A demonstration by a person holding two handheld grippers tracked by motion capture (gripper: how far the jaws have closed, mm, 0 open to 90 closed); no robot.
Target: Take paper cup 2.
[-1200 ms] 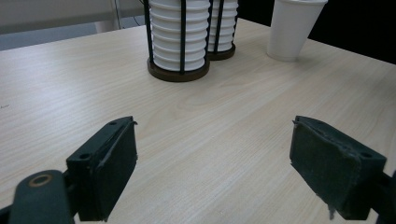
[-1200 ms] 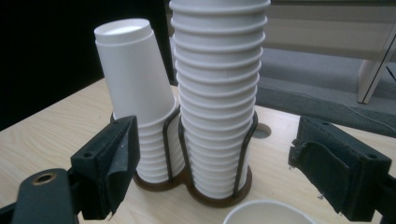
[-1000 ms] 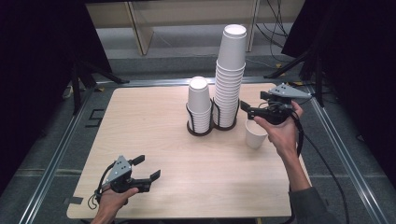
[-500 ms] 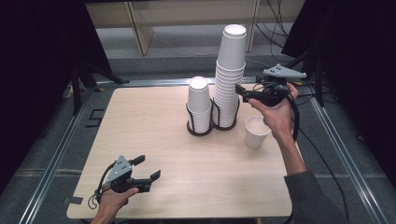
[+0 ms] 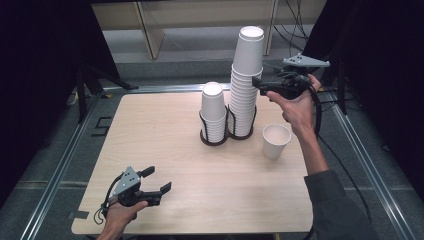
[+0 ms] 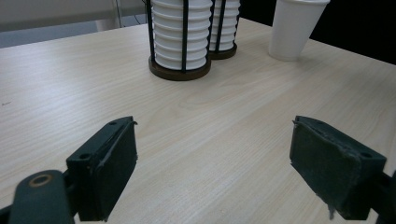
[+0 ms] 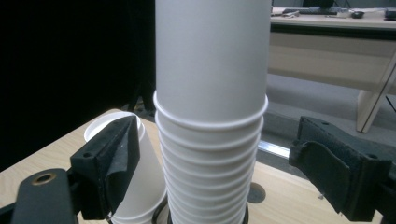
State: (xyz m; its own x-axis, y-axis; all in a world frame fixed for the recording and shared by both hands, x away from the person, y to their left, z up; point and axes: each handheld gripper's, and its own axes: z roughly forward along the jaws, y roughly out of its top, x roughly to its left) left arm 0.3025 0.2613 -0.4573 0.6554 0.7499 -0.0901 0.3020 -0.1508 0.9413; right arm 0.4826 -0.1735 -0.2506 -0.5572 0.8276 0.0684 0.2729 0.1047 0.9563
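Note:
A tall stack of white paper cups (image 5: 245,85) stands in a black wire holder, with a shorter stack (image 5: 213,112) in a second holder on its left. One single white cup (image 5: 276,141) stands upright on the table to their right. My right gripper (image 5: 256,82) is raised beside the tall stack's upper part. In the right gripper view the open jaws of this gripper (image 7: 215,126) flank the tall stack (image 7: 210,93) without touching it. My left gripper (image 5: 157,179) rests low near the table's front left, open and empty (image 6: 212,126).
The wooden table (image 5: 150,130) has a metal frame rail (image 5: 60,165) around it. Cables trail behind the right hand. A wooden bench (image 7: 327,42) stands beyond the table's far edge.
The right gripper has risen from beside the single cup to the upper part of the tall stack. The left gripper has stayed put.

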